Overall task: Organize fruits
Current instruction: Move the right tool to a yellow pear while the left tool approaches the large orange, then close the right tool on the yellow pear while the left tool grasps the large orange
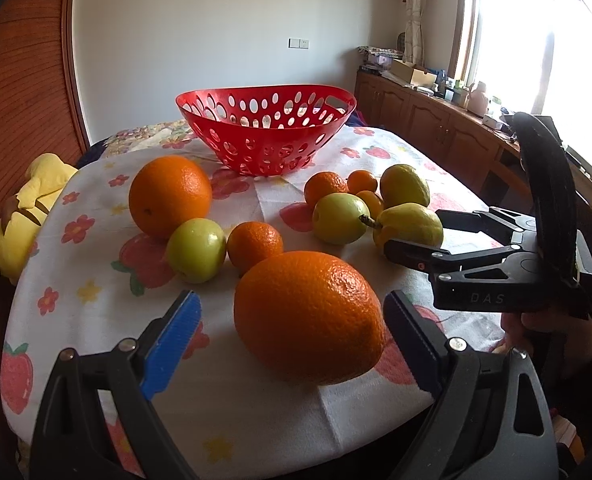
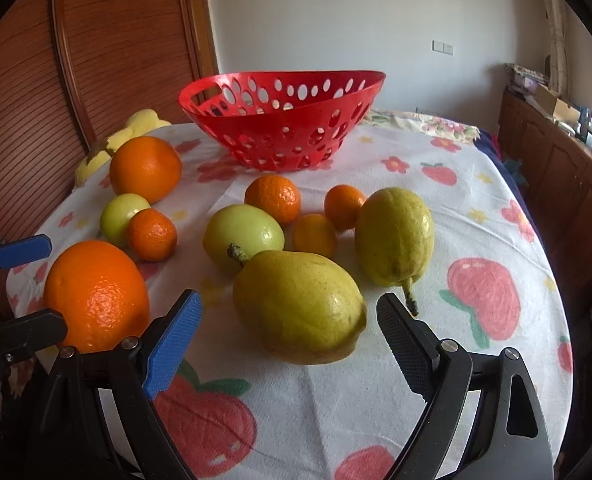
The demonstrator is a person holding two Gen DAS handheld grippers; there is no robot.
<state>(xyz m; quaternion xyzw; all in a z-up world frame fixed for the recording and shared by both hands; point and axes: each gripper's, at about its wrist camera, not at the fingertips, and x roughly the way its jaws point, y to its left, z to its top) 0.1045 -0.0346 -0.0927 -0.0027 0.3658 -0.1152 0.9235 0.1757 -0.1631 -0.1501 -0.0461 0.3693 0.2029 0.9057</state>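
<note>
A red perforated basket (image 1: 266, 128) (image 2: 284, 120) stands empty at the back of the table. My left gripper (image 1: 292, 320) is open, its jaws either side of a large orange (image 1: 307, 316) (image 2: 96, 294) without touching it. My right gripper (image 2: 290, 320) (image 1: 419, 236) is open around the near lemon (image 2: 299, 306) (image 1: 411, 224). A second lemon (image 2: 393, 236), a second large orange (image 1: 170, 196) (image 2: 146, 170), two green apples (image 1: 196, 250) (image 2: 244, 238) and several small tangerines (image 2: 272, 199) lie loose on the cloth.
The table carries a white cloth with strawberry and flower print (image 2: 483, 300). A yellow plush toy (image 1: 24, 216) lies at the left edge. A wooden sliding door (image 2: 96, 48) is behind, wooden cabinets (image 1: 435, 124) and a window at the right.
</note>
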